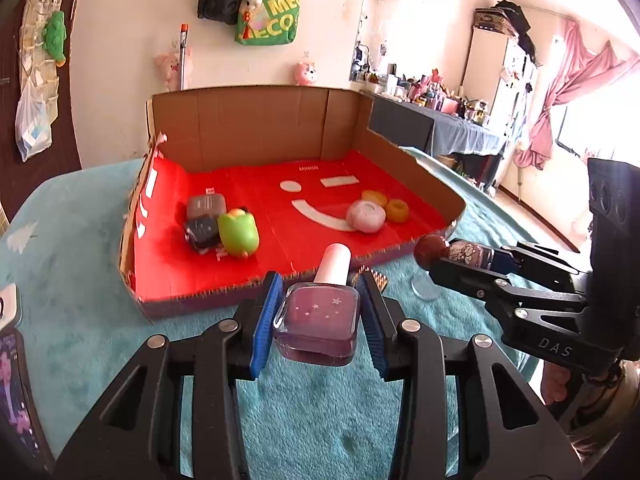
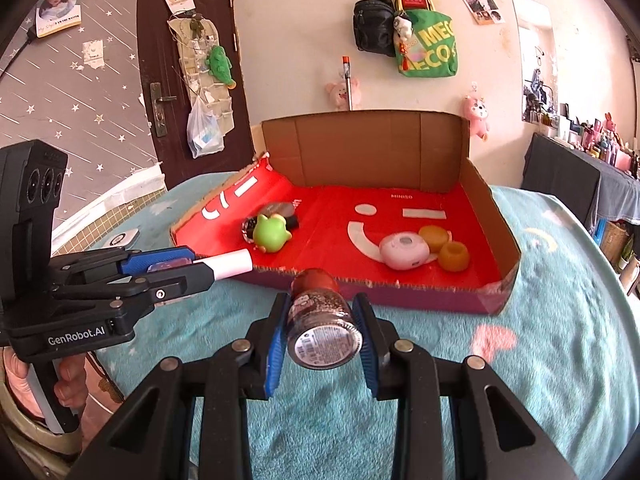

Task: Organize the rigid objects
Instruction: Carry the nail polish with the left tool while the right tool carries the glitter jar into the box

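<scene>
My left gripper (image 1: 320, 282) is shut on a square purple nail polish bottle (image 1: 318, 322) with a pale cap, held above the teal blanket just before the box. From the side, the left gripper (image 2: 200, 266) shows that bottle's white cap (image 2: 232, 265) sticking out. My right gripper (image 2: 322, 300) is shut on a round glitter nail polish bottle (image 2: 324, 332) with a dark red cap; the right gripper (image 1: 444, 262) hangs right of the left one. The red-lined cardboard box (image 1: 256, 132) holds a green frog toy (image 1: 238, 234), dark cases (image 1: 204, 216), a pink round case (image 1: 366, 216) and orange pieces (image 1: 396, 210).
A teal fuzzy blanket (image 2: 540, 320) covers the surface around the box. A small gold item (image 1: 378, 278) and a clear glass piece (image 1: 424, 290) lie near the box's front edge. A phone (image 1: 12, 380) lies at far left, a white device (image 2: 124, 238) beside the box.
</scene>
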